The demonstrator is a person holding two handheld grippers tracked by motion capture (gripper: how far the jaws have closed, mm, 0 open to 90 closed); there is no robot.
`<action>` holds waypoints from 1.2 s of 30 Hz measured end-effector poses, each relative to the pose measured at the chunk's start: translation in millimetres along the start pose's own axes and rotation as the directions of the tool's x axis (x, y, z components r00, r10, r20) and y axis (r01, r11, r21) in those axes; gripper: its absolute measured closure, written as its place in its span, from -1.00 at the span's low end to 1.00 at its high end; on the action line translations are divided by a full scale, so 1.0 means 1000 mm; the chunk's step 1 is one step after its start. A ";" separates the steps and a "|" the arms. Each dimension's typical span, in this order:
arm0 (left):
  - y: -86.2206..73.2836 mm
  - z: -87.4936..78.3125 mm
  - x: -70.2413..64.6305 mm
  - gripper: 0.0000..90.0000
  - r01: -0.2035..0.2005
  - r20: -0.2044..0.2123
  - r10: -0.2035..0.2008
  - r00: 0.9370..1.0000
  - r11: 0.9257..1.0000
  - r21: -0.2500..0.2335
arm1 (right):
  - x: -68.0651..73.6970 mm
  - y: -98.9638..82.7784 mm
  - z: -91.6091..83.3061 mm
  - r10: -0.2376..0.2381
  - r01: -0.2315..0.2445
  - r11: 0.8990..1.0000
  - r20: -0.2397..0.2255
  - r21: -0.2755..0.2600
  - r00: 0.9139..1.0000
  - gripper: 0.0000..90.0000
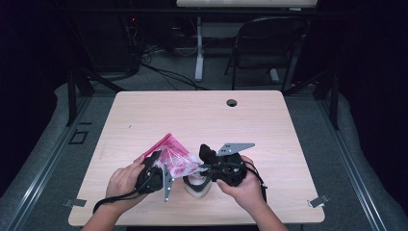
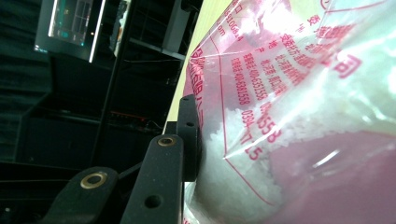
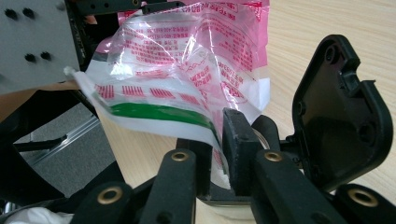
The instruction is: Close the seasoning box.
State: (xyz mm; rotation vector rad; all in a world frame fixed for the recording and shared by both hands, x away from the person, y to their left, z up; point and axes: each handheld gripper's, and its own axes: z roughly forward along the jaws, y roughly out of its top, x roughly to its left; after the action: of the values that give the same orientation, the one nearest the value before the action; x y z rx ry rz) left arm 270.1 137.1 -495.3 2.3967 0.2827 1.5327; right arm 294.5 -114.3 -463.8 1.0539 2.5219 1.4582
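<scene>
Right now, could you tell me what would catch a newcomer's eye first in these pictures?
The crinkled red-printed plastic bag of white grains, held up over the table's near edge between both tools. The left tool grips its side; the right tool has the green-striped edge between its jaws, above a small white container.

Glossy, crinkled clear plastic bag (image 3: 187, 60) with red print and coarse white grains inside, pinched between matt black plastic fingers (image 3: 238, 149) with brass-coloured rivets, beside a matt grey metal plate (image 3: 32, 42), above a smooth, pale wood-grain bench (image 1: 192, 115) beneath those fingers.
</scene>
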 end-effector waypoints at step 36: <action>-0.015 0.006 -0.002 0.71 0.167 0.056 -0.166 0.985 0.986 -0.014 | 0.003 0.004 -0.010 -0.042 0.045 0.996 0.040 -0.081 0.998 0.30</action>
State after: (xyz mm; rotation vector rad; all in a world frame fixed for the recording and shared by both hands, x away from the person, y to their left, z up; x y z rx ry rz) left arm 274.1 149.9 -504.8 2.3318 0.4429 1.3879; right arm 291.3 -118.9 -454.5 0.9980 2.4210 1.5010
